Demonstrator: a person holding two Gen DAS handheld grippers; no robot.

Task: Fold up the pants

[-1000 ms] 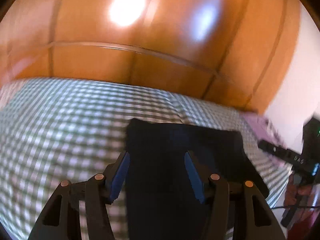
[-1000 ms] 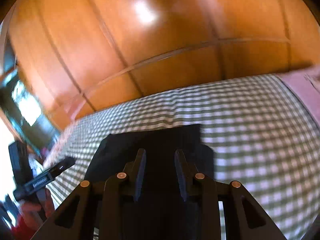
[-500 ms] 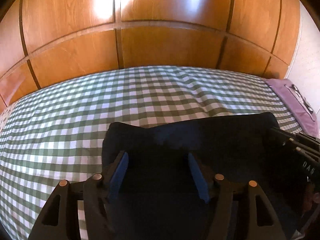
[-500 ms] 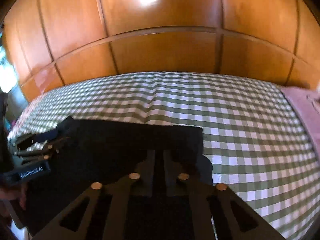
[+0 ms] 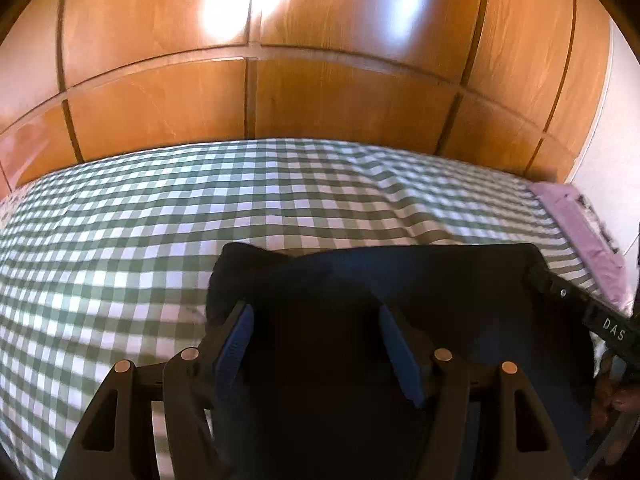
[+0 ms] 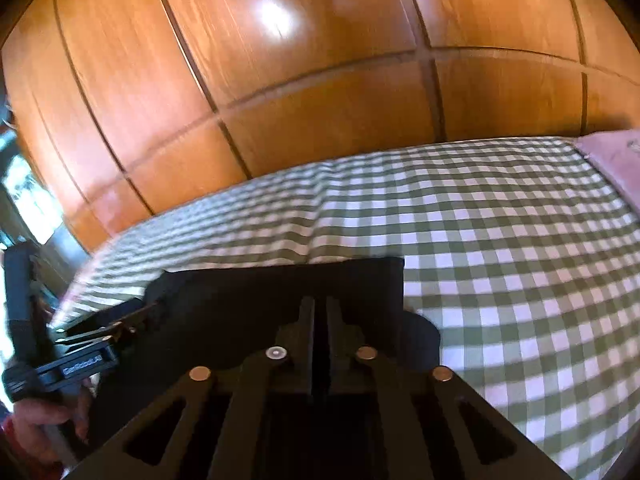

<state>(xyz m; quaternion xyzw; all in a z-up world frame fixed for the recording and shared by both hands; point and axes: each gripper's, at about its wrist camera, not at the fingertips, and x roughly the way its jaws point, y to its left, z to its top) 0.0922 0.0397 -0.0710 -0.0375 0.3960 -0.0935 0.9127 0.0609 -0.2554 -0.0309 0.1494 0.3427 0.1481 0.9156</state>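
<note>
Dark navy pants (image 5: 420, 280) lie folded into a flat rectangle on the green-checked bed (image 5: 120, 240). My left gripper (image 5: 314, 312) hovers over their left part, open, its blue pads wide apart and pressing on nothing. My right gripper (image 6: 320, 302) sits low over the right end of the pants (image 6: 240, 300). Its jaws are opening, only a narrow dark slit apart, and I see no cloth pinched between them. One black finger (image 5: 568, 300) of the right gripper reaches over the pants' right corner in the left wrist view.
A glossy wooden panel wall (image 5: 320, 100) rises behind the bed. A purple pillow (image 5: 580, 220) lies at the right end of the bed (image 6: 520, 260). A person's hand (image 6: 36, 420) holds the left gripper's handle at the right wrist view's left edge.
Both grippers have come down closer to the pants. The left pads spread a little wider. The right fingers closed together, then parted to a thin slit.
</note>
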